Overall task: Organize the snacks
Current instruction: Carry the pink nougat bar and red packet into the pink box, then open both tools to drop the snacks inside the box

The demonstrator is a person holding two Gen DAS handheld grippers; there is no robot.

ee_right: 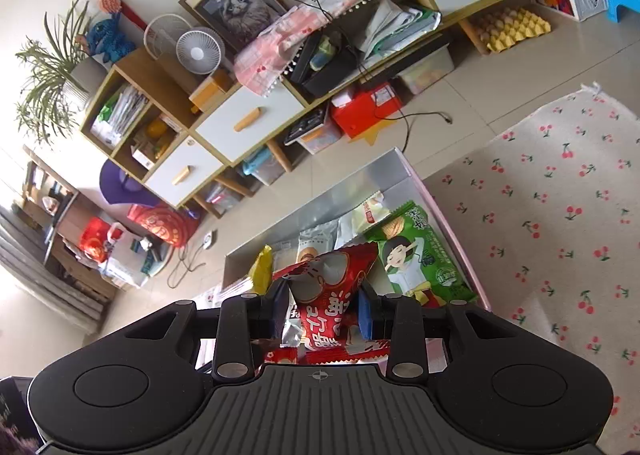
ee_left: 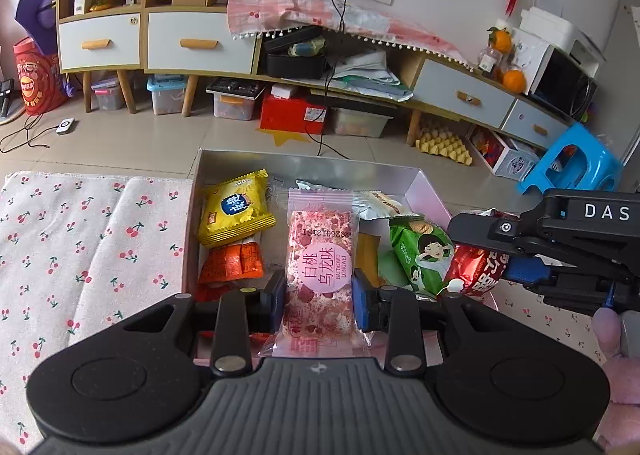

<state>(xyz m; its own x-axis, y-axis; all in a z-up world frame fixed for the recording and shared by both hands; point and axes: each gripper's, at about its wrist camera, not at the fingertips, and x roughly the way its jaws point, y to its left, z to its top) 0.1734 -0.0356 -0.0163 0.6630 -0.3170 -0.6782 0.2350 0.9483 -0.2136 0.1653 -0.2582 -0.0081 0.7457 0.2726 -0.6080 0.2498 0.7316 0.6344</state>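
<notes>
I clamp my left gripper [ee_left: 319,297] on a pink speckled clear-wrapped bar [ee_left: 320,255] and my right gripper [ee_right: 323,313] on a crinkly red foil packet [ee_right: 332,287], both over the shallow silver-lined box [ee_left: 240,163] already holding several snacks; these two remain.

Your left wrist view looks down close over the snack box [ee_left: 420,179], roughly level. Your right wrist view faces the same box [ee_right: 312,207], rolled, cabinet [ee_right: 224,123] slanting upper left.

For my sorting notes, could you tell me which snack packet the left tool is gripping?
The pink speckled packet, clamped between the left tool; the red packet is in the right tool.
</notes>
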